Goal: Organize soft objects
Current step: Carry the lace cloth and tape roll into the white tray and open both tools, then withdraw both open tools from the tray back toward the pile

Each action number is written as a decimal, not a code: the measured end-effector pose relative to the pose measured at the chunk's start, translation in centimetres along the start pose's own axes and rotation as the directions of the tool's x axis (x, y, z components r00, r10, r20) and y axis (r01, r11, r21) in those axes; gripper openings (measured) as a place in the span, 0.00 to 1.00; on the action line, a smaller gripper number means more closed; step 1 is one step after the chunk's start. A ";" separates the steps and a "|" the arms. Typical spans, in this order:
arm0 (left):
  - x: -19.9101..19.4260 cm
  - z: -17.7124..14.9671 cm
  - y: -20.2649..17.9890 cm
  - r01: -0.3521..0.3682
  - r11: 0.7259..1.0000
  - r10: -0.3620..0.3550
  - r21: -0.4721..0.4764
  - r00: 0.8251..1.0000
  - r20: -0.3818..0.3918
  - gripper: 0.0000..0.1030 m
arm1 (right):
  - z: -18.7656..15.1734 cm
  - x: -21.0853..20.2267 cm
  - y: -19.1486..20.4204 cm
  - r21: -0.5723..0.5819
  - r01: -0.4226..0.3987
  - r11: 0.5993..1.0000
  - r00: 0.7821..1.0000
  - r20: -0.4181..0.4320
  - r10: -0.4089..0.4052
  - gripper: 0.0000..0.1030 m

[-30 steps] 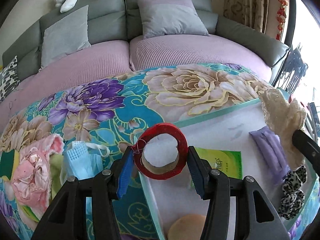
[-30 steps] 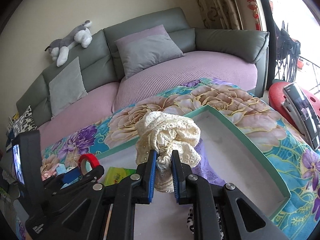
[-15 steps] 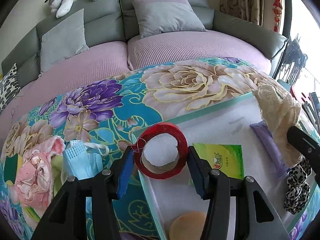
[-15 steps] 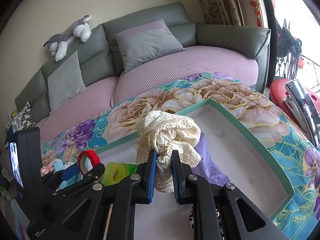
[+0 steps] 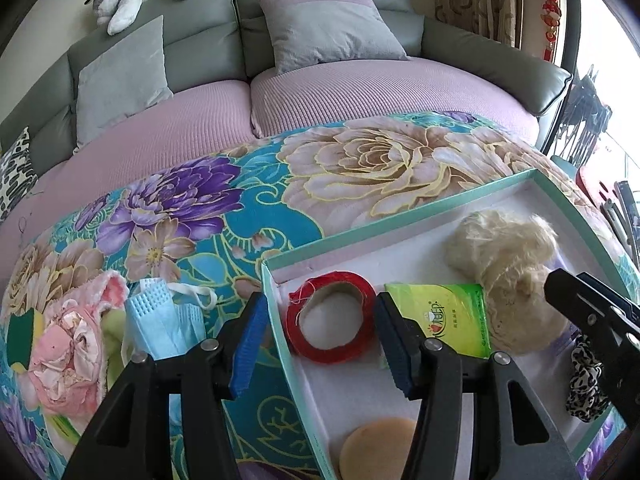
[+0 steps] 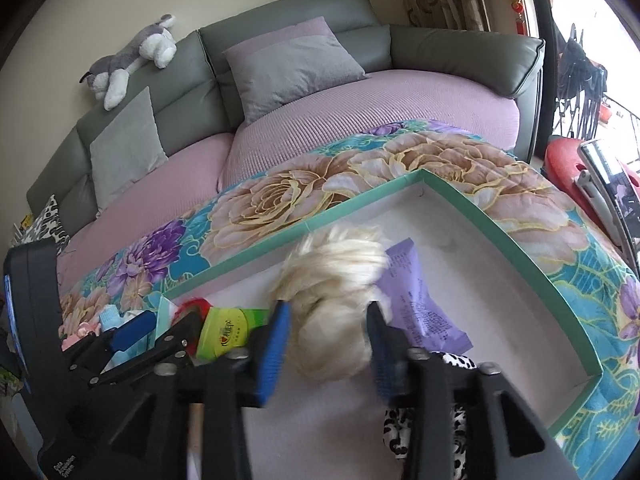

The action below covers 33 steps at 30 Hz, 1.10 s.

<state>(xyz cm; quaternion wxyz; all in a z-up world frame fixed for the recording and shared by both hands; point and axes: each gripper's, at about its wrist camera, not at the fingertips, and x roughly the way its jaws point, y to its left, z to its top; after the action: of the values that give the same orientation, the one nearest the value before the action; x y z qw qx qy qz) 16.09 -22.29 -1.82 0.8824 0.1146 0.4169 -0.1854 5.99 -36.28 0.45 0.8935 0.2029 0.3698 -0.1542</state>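
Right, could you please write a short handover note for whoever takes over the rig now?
Left gripper: open around the red tape roll, which appears to rest in the box corner.
Right gripper: jaws opening, cream lace cloth loose between them, over the purple packet.
Done: green tissue pack, leopard scrunchie and round tan puff are in the box.
Left: blue face mask and pink cloth on the floral blanket.

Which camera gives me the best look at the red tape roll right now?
The left wrist view. The red tape roll lies whole and sharp in the tray's near corner, between the left gripper's open jaws, untouched. The right wrist view shows only a red sliver behind the left gripper's fingers.
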 end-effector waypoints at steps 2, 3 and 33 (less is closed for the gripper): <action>-0.1 0.0 0.1 0.004 1.000 -0.004 -0.004 1.000 -0.005 0.55 | 0.0 -0.2 0.2 -0.009 -0.005 1.000 1.000 0.006 0.005 0.50; -0.1 -0.1 0.1 0.007 1.000 -0.008 -0.007 1.000 -0.009 0.55 | 0.1 -0.2 0.3 -0.014 -0.003 1.000 1.000 0.009 0.003 0.50; -4.5 -1.7 10.0 -0.138 0.932 0.137 -0.336 0.990 -0.025 0.91 | -0.7 -0.9 4.9 -0.137 -0.005 0.990 1.000 0.023 0.008 0.74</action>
<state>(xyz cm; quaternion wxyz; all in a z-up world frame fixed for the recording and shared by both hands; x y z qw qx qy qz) 16.53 -11.54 1.05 0.8995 -0.0089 0.4341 -0.0491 7.00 -31.52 1.88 0.9101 0.1402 0.3684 -0.1279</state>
